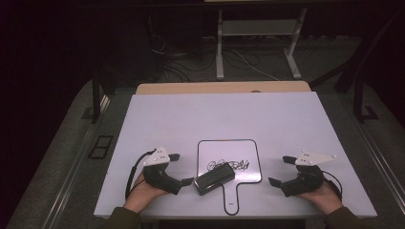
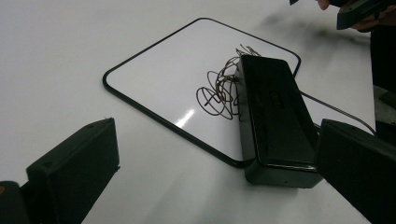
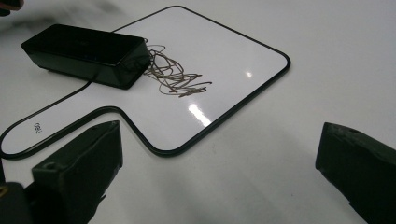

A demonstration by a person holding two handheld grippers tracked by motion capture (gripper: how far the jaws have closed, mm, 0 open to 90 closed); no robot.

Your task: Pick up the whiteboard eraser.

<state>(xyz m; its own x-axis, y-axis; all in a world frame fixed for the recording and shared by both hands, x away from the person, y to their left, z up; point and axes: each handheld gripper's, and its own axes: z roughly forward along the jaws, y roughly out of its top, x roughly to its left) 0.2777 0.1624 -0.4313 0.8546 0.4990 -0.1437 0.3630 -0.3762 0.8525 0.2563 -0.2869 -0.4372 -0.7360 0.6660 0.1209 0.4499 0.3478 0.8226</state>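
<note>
A white tabletop (image 1: 167,119) carries the scene, with a strip of light wood (image 1: 222,88) along its far edge. Beyond it, on the grey floor (image 1: 57,157), stands a pale metal frame (image 1: 258,28) among loose cables (image 1: 181,67). The surroundings are dark.

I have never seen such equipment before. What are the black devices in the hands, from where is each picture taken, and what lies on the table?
No robot here: a person holds a hand-operated claw in each hand, the left claw and the right claw. One picture comes from a fixed camera above the table. The other two come from small cameras riding on each claw, looking out between its two black jaws.

On the table lies a small whiteboard with a handle and a dark scribble. A black eraser block lies partly on the whiteboard, next to the scribble.

Both claws are open and hold nothing. One jaw of the left claw is very close to the eraser block.
</note>
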